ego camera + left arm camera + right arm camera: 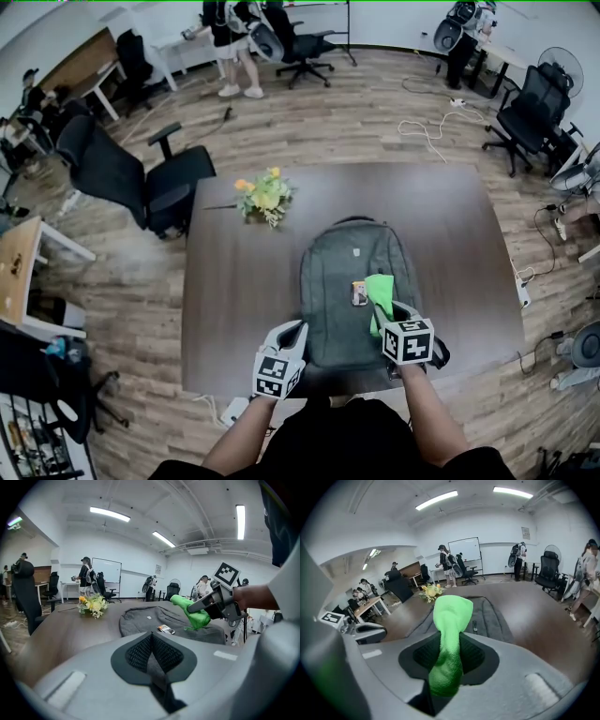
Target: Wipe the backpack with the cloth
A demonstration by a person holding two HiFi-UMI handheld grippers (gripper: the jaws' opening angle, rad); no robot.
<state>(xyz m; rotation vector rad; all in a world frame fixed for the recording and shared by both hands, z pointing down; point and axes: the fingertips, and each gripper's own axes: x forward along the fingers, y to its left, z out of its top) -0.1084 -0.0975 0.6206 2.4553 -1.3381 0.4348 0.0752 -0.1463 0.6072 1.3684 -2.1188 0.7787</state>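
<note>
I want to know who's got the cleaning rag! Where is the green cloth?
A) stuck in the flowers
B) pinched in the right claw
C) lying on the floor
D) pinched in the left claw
B: the right gripper view shows the green cloth squeezed between the jaws of the right claw, held just over the backpack.
</note>
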